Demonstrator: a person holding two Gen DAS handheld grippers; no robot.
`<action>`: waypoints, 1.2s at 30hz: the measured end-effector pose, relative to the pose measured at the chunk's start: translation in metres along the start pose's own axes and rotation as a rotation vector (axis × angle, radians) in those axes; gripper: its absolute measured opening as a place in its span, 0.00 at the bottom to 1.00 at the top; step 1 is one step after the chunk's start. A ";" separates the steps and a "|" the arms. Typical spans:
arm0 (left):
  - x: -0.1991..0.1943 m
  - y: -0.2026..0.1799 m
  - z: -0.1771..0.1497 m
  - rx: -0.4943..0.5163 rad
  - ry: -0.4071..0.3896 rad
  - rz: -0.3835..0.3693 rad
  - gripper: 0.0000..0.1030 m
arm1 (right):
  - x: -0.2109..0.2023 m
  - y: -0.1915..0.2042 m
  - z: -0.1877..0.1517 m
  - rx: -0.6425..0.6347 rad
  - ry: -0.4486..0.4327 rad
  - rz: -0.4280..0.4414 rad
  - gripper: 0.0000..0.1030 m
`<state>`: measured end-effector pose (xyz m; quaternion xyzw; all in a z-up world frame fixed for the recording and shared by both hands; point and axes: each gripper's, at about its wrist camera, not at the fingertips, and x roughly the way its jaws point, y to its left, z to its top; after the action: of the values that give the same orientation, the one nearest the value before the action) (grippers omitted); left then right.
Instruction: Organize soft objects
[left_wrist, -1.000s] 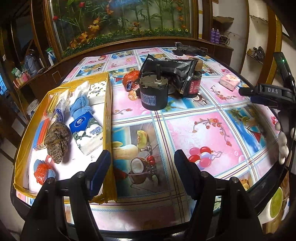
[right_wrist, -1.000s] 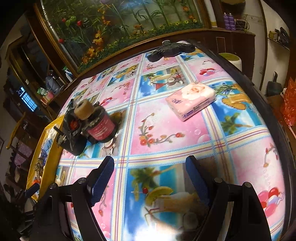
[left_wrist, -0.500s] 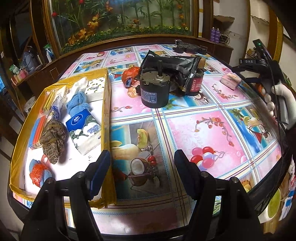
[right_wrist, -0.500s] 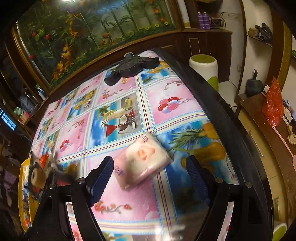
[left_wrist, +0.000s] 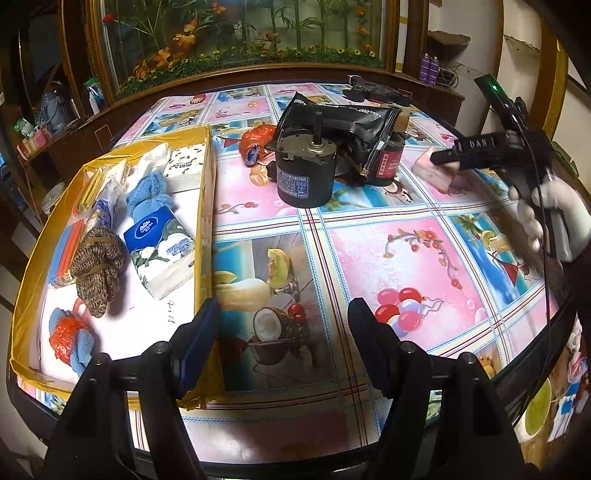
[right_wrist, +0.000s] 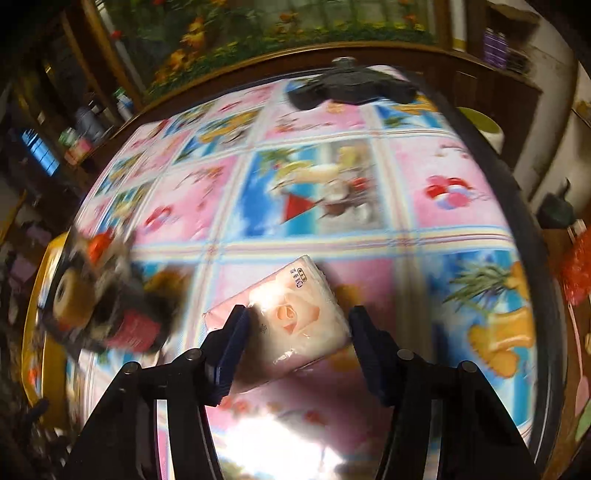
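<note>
A pink tissue pack (right_wrist: 291, 321) with a rose print lies on the patterned table, between the fingers of my right gripper (right_wrist: 295, 325), which is open around it. It shows in the left wrist view (left_wrist: 436, 171) too, partly behind the right gripper (left_wrist: 448, 158). My left gripper (left_wrist: 284, 325) is open and empty over the table's near edge, beside the yellow-rimmed tray (left_wrist: 205, 206). The tray holds a blue tissue pack (left_wrist: 160, 251), a knitted glove bundle (left_wrist: 98, 264), a blue cloth (left_wrist: 147, 192) and an orange-blue bundle (left_wrist: 68, 338).
A grey motor (left_wrist: 304, 177), a black foil bag (left_wrist: 347, 125) and a dark can with a red label (left_wrist: 388, 166) stand mid-table. An orange net bundle (left_wrist: 255, 144) lies left of them. A black object (right_wrist: 351, 88) sits at the far edge.
My right gripper has moved down and forward onto the pink tissue pack, so its fingers now straddle it. The left gripper has barely moved.
</note>
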<state>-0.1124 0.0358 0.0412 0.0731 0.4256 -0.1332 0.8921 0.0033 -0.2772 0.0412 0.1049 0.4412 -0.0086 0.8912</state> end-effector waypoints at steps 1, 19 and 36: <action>-0.001 0.000 -0.001 -0.001 0.001 -0.005 0.68 | -0.001 0.007 -0.007 -0.020 0.022 0.039 0.54; 0.002 -0.010 -0.003 -0.013 0.004 -0.145 0.68 | -0.106 -0.116 -0.069 0.345 -0.134 0.026 0.70; 0.023 -0.048 -0.020 0.173 0.006 -0.064 1.00 | -0.048 0.105 0.023 -0.100 -0.051 0.174 0.70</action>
<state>-0.1281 -0.0096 0.0101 0.1369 0.4171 -0.1977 0.8765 0.0036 -0.1831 0.1117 0.0980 0.4076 0.0880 0.9036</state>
